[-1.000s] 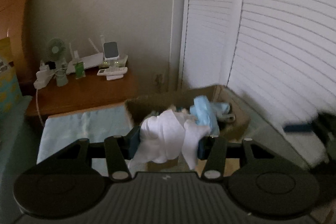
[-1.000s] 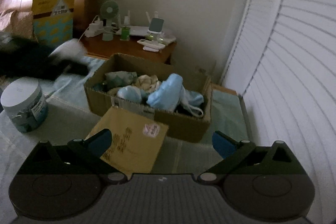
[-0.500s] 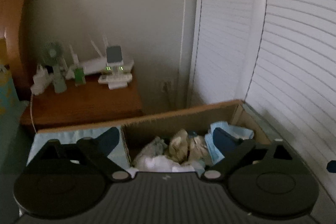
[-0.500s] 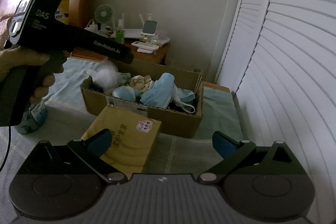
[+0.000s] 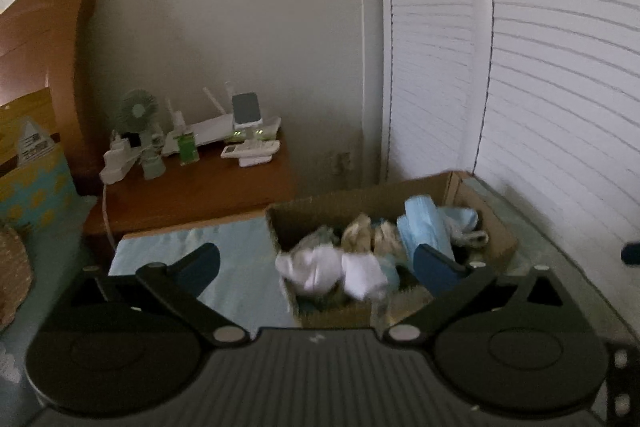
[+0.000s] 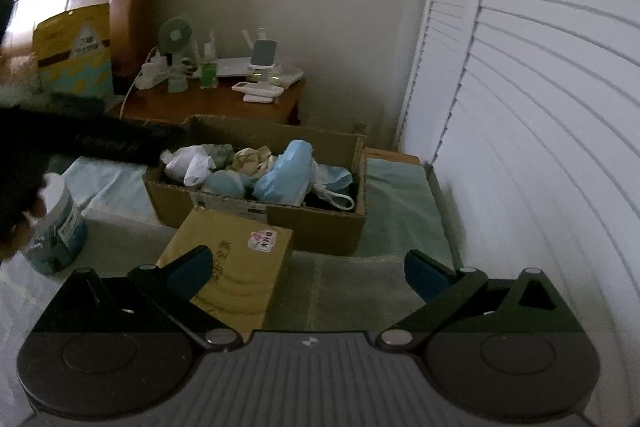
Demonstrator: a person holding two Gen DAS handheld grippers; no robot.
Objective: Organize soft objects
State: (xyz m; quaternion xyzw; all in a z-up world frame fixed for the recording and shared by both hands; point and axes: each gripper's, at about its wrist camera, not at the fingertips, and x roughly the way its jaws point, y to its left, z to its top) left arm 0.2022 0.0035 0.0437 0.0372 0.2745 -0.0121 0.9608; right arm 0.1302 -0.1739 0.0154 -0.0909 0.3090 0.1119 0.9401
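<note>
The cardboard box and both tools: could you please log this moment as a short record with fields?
left tool: jaws wide, just been opening, nothing between them
right tool: open, empty
white cloth: lying in the cardboard box, at its near left corner
other contents: blue cloth, beige cloth
in front of box: yellow envelope
left of box: tub

The right tool (image 6: 308, 273) hangs wide open and empty over the bed (image 6: 344, 279). Just beyond its left finger lies a yellow parcel (image 6: 240, 259), touching the box (image 6: 320, 223) of soft things behind it. A white cloth (image 6: 192, 165) sits at the box's left end, a tub (image 6: 60, 227) farther left.
</note>
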